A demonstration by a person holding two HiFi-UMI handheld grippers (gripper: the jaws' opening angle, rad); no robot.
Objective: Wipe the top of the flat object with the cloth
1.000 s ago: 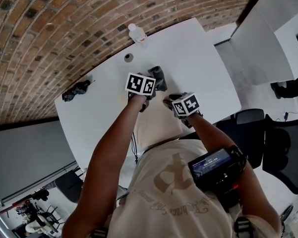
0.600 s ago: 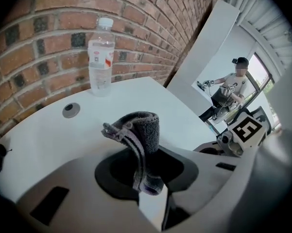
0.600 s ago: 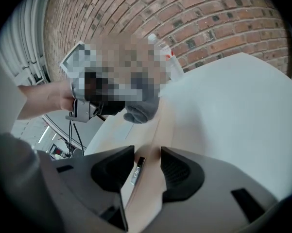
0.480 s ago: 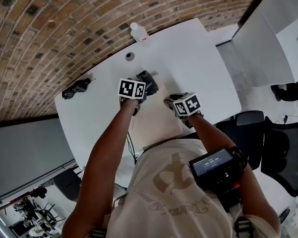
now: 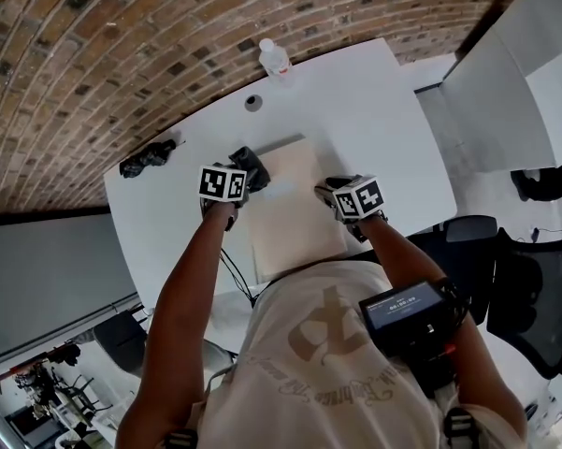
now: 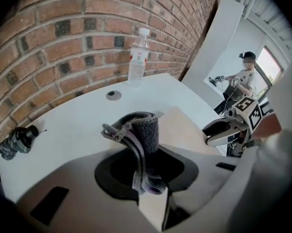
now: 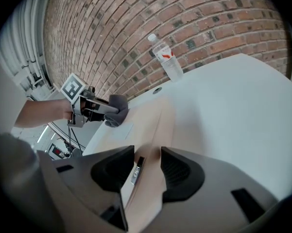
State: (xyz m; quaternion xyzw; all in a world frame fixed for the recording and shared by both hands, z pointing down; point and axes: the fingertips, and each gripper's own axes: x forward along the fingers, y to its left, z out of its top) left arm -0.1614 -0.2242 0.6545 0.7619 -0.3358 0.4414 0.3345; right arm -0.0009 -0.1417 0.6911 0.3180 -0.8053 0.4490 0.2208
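Note:
A flat beige sleeve (image 5: 297, 209) lies on the white table (image 5: 383, 110). A dark grey cloth (image 5: 250, 165) is bunched in my left gripper (image 5: 236, 178), which is shut on it at the sleeve's far left corner. In the left gripper view the cloth (image 6: 142, 135) stands up between the jaws of that gripper (image 6: 146, 165), with the sleeve (image 6: 184, 127) to its right. My right gripper (image 5: 329, 193) sits at the sleeve's right edge. In the right gripper view the jaws of that gripper (image 7: 142, 171) are shut on the sleeve (image 7: 148, 123) by a small zip tab.
A clear water bottle (image 5: 275, 61) stands at the table's far edge by the brick wall. A round cable hole (image 5: 253, 103) and a black crumpled item (image 5: 147, 159) lie farther left. Dark office chairs (image 5: 533, 288) stand to the right. A person (image 6: 243, 76) stands far off.
My left gripper has carried the cloth leftward and a little nearer across the sleeve's far end, from its right corner to its left corner. The right gripper has stayed in place.

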